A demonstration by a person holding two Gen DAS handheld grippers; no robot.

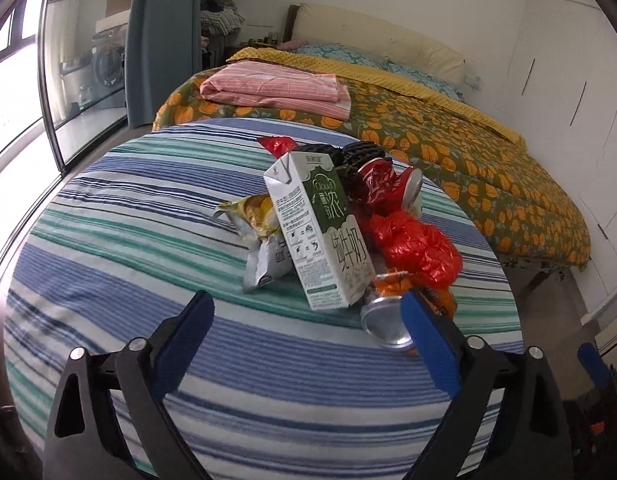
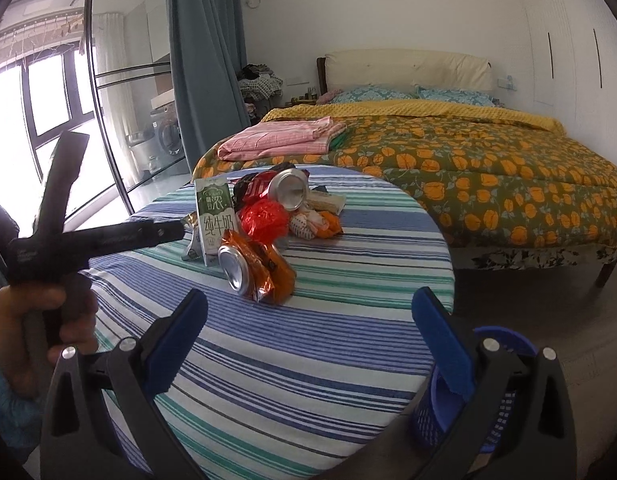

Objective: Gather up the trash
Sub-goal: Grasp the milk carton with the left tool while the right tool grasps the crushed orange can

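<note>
Left claw [image 1: 306, 322], jaws wide and empty, lines up on milk carton [image 1: 320, 232] just ahead; right claw [image 2: 310, 312], also wide, waits behind the tabletop [image 2: 348, 340] trash.

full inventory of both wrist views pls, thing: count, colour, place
milk carton: 1, green and white, upright, front of trash pile
drink cans: 2, one orange lying nearest, one red at the back
plastic bag: 1, red, knotted, mid pile
snack wrapper: 1, silver and yellow, left of carton
striped cloth: 1, blue, green, white, covers table
waste basket: 1, blue mesh, floor right of table
bed: 1, orange floral cover, behind table
folded sheet: 1, pink, on bed
left gripper: open, empty, near the carton
right gripper: open, empty
</note>
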